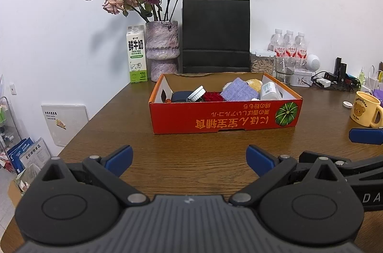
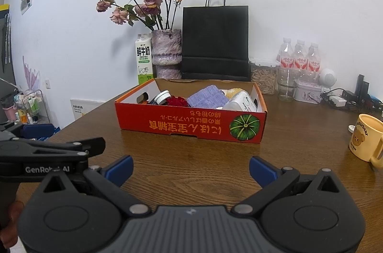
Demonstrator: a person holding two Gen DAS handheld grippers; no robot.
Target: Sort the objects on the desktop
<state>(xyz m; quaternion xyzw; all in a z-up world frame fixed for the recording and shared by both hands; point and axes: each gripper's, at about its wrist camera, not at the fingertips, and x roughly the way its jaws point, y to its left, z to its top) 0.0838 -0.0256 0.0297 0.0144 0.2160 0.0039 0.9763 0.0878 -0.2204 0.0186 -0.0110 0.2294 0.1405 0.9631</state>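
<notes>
A red cardboard box (image 1: 225, 116) (image 2: 191, 125) stands on the brown wooden table, ahead of both grippers. It holds a purple cloth (image 1: 239, 90) (image 2: 207, 97), a white-lidded jar (image 1: 196, 94) (image 2: 161, 97), a red item (image 1: 211, 96) (image 2: 177, 101), a white bottle (image 1: 269, 90) (image 2: 240, 102) and a yellow soft item (image 1: 253, 84). My left gripper (image 1: 189, 161) is open and empty over the table, short of the box. My right gripper (image 2: 191, 170) is open and empty, also short of the box.
A yellow bear mug (image 1: 365, 112) (image 2: 366, 138) stands at the right. Along the wall are a milk carton (image 1: 136, 54), a vase of dried roses (image 1: 162, 49), a black paper bag (image 1: 215, 35), water bottles (image 1: 289, 45), a jar (image 1: 262, 63) and cables (image 1: 335, 80).
</notes>
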